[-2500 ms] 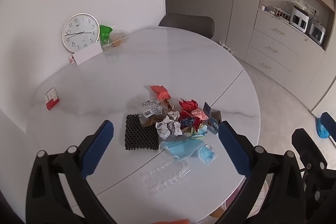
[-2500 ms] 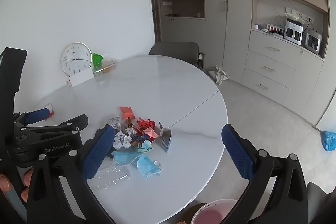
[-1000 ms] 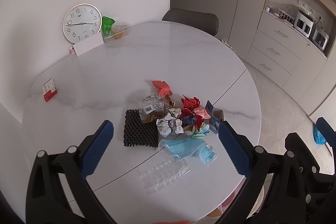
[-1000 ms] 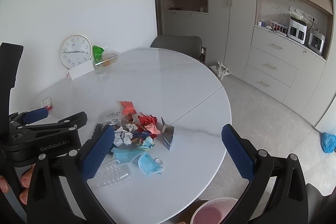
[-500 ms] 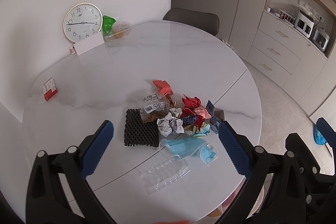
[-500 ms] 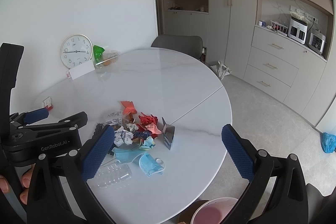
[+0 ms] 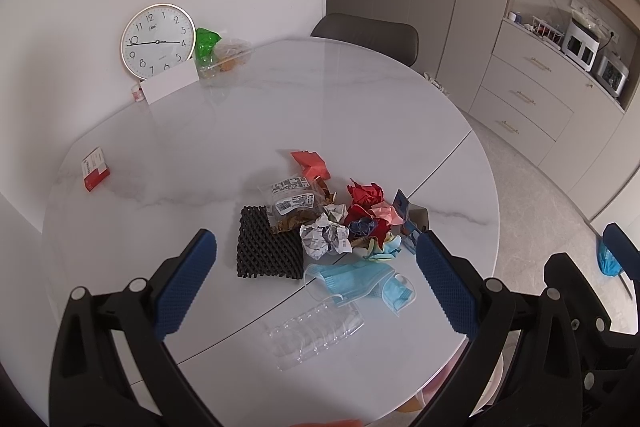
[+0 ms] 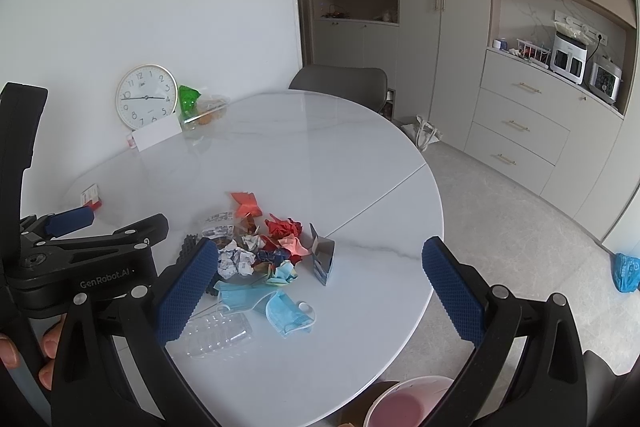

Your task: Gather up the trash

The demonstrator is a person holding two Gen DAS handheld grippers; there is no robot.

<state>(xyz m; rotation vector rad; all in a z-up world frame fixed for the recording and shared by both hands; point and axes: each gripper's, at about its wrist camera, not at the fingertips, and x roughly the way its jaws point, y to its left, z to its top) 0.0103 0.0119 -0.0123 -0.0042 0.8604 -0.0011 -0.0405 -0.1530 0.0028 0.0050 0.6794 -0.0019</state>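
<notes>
Both grippers hung above the near edge of the round white table [image 7: 360,99], each with its blue-padded jaws spread wide and nothing between them. The left gripper [image 7: 316,287] was aimed straight at the heap of trash [image 7: 344,223], which lay just beyond its fingertips, toward the near right part of the tabletop. In that heap, a black mesh pad [image 7: 269,251] sat at the left, a crumpled white paper ball [image 7: 325,239] in the middle, red crumpled paper [image 7: 365,195] farther back, and a small dark carton [image 7: 409,219] at the right. Nearer than these lay blue face masks [image 7: 360,283] and, nearest of all, a clear plastic tray [image 7: 316,331].

The right gripper [image 8: 316,291] hovered to the right of its partner, the pile sitting ahead and toward its left finger. Below the table's near edge, a pink bin [image 8: 404,403] showed. Against the far wall stood a clock [image 7: 157,41], and a small red box [image 7: 95,169] lay well off to the left.
</notes>
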